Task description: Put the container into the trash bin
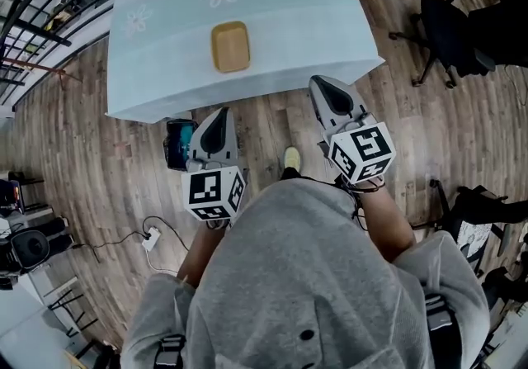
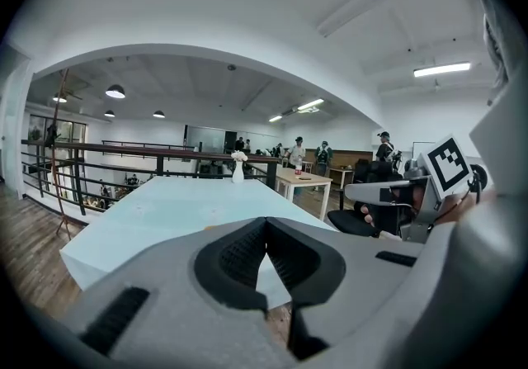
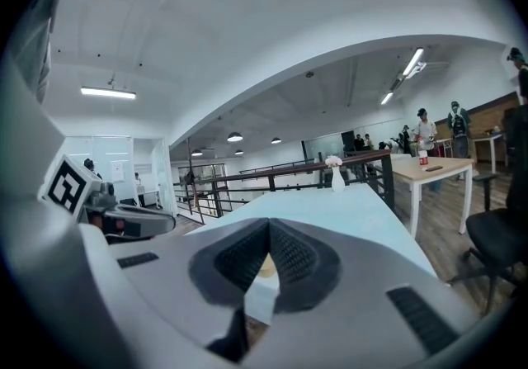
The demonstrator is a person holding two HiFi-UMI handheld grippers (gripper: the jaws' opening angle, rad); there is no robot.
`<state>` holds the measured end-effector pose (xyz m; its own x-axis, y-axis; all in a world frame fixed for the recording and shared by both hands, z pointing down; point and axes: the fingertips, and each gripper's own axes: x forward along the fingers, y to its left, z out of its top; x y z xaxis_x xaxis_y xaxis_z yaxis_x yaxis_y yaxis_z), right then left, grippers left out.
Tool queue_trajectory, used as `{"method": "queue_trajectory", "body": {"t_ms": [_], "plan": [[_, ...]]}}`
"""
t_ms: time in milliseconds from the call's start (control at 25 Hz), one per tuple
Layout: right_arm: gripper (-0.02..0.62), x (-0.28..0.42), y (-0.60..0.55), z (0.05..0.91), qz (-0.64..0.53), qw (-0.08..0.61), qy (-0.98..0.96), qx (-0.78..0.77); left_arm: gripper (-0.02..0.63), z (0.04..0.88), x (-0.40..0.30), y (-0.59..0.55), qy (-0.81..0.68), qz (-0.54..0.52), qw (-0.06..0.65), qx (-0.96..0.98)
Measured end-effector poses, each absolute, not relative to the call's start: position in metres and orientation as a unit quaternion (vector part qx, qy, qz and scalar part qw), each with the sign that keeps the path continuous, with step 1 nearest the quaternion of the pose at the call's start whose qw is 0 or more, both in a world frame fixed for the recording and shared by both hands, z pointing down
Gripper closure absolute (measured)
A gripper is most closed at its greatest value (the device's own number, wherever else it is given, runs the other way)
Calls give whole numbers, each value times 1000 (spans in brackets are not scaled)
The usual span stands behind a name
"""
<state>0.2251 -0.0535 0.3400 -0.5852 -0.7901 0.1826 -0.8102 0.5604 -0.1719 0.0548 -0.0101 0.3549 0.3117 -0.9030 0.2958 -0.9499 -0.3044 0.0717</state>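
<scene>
A shallow tan container (image 1: 230, 46) lies in the middle of a table with a pale blue flowered cloth (image 1: 157, 70). A dark trash bin (image 1: 179, 144) with a teal lining stands on the wood floor at the table's near edge. My left gripper (image 1: 216, 114) hangs just right of the bin, short of the table, its jaws shut and empty (image 2: 266, 223). My right gripper (image 1: 320, 82) reaches the table's near right edge, also shut with nothing held (image 3: 269, 223). In the right gripper view a bit of the tan container (image 3: 266, 265) shows below the closed tips.
A black office chair (image 1: 450, 29) stands right of the table. A power strip with its cable (image 1: 150, 237) lies on the floor at the left. A metal railing (image 1: 33, 21) runs along the left. A white vase (image 2: 238, 169) stands at the table's far end.
</scene>
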Motion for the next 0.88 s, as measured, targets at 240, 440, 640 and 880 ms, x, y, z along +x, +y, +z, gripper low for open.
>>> {"method": "queue_trajectory", "body": {"t_ms": [240,440,640,880], "plan": [[569,218,-76,341,117,49,-892,433,588,351,54,-33,-591,99,114,792],[569,216,-93,343,109,56,-898,423,588,355,54,-45,-603,100,117,783],[569,218,-107,348,114,58,-900,416,588,356,56,-54,-613,103,113,775],[569,219,-109,352,118,60,-906,403,588,357,58,-50,-622,106,113,767]]}}
